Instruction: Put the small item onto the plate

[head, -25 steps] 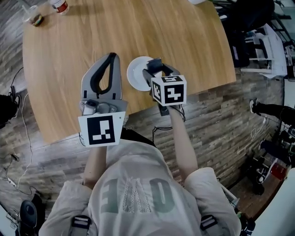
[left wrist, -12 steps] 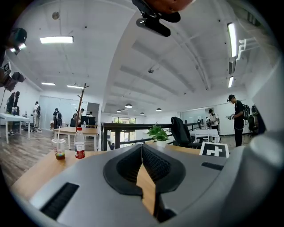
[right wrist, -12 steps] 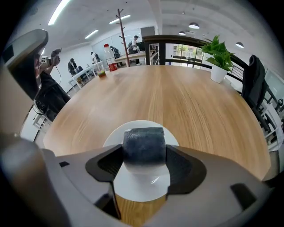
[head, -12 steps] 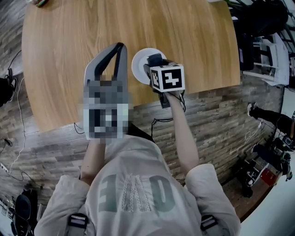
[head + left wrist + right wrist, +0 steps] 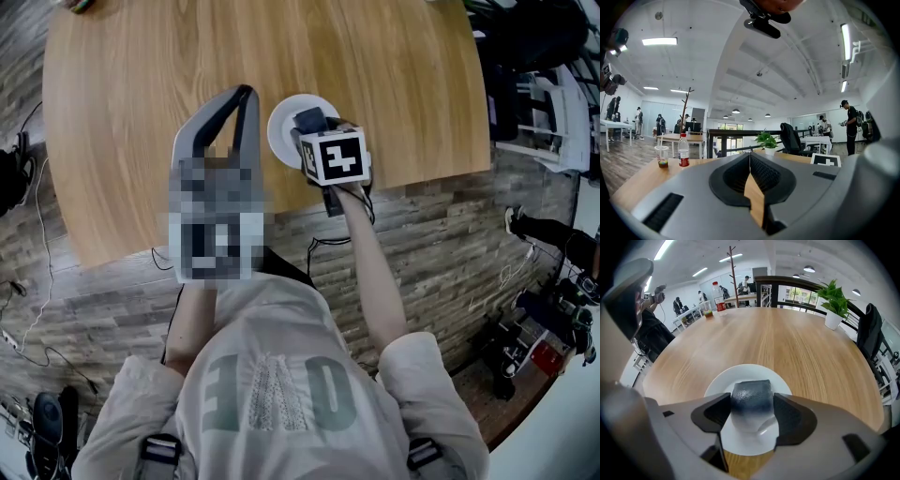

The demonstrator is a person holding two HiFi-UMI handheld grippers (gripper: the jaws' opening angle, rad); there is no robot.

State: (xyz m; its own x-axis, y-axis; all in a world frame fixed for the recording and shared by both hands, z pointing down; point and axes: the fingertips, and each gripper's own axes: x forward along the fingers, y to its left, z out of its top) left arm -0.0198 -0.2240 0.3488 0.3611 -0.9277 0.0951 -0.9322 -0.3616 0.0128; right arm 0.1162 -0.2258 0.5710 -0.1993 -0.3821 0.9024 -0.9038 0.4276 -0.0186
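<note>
Small dark grey textured block (image 5: pixel 751 392) between the right gripper (image 5: pixel 751 403) jaws, low over a round white plate (image 5: pixel 745 372).

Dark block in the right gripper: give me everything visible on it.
The dark block is a small, roughly rectangular piece with rounded corners, dark grey-blue with a fine pebbled texture on top; it looks soft. Its lower part is pale and blurred. The right gripper is shut on it, the fingers pressing its two sides. It sits level above the middle of the white plate on the wooden table. Whether it touches the plate cannot be told.
</note>
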